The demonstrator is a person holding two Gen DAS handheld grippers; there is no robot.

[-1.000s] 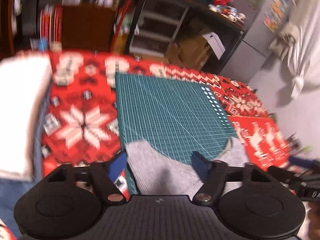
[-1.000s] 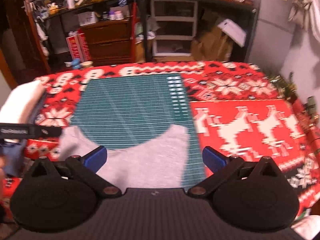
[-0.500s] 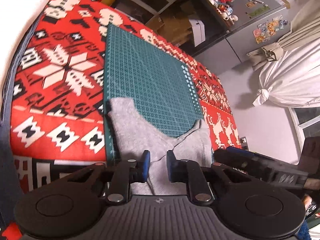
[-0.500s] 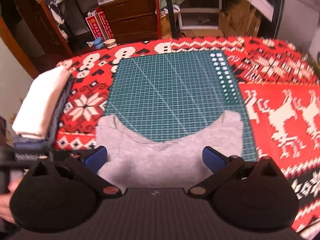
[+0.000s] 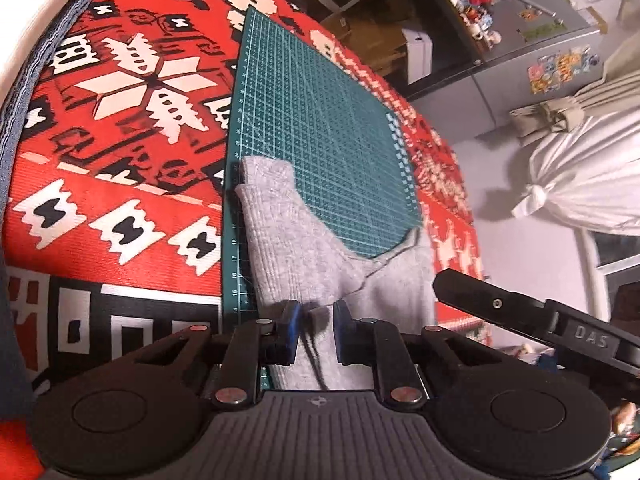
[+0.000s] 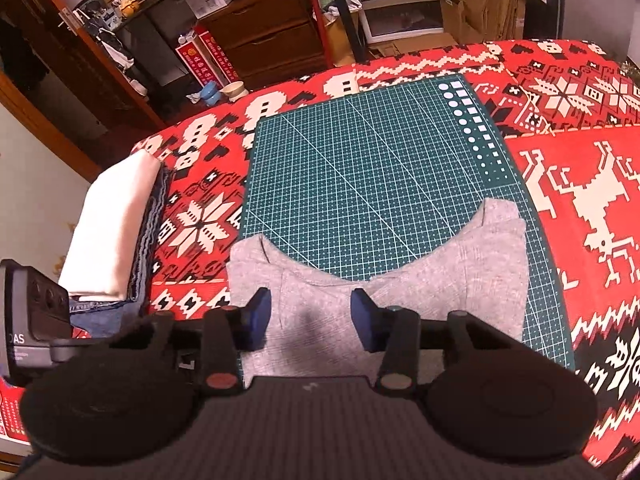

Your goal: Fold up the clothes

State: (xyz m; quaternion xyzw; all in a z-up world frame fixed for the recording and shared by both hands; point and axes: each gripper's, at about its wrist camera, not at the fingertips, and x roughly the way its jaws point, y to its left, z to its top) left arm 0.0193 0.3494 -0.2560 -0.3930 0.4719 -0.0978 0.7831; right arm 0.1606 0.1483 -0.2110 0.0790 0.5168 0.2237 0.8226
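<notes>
A grey knit garment point(image 6: 440, 280) lies flat on the near part of a green cutting mat point(image 6: 360, 160), its scooped neckline facing away and two shoulder tips pointing to the far side. In the left wrist view the grey garment point(image 5: 296, 240) runs under my left gripper point(image 5: 316, 330), which is shut on a raised fold at the near left edge. My right gripper point(image 6: 312, 318) hovers over the garment's near middle, open, with its jaws partly drawn in and cloth lying beneath the gap. The right gripper's body point(image 5: 520, 312) shows at the right of the left wrist view.
A folded stack point(image 6: 116, 224), white cloth on top of denim, sits at the left of the table. A red patterned tablecloth point(image 6: 580, 200) covers the table around the mat. Drawers and shelves point(image 6: 272, 32) stand beyond the far edge.
My left gripper went from wide open to shut on the grey garment's edge. My right gripper's fingers narrowed from wide apart, and both views dropped closer to the garment.
</notes>
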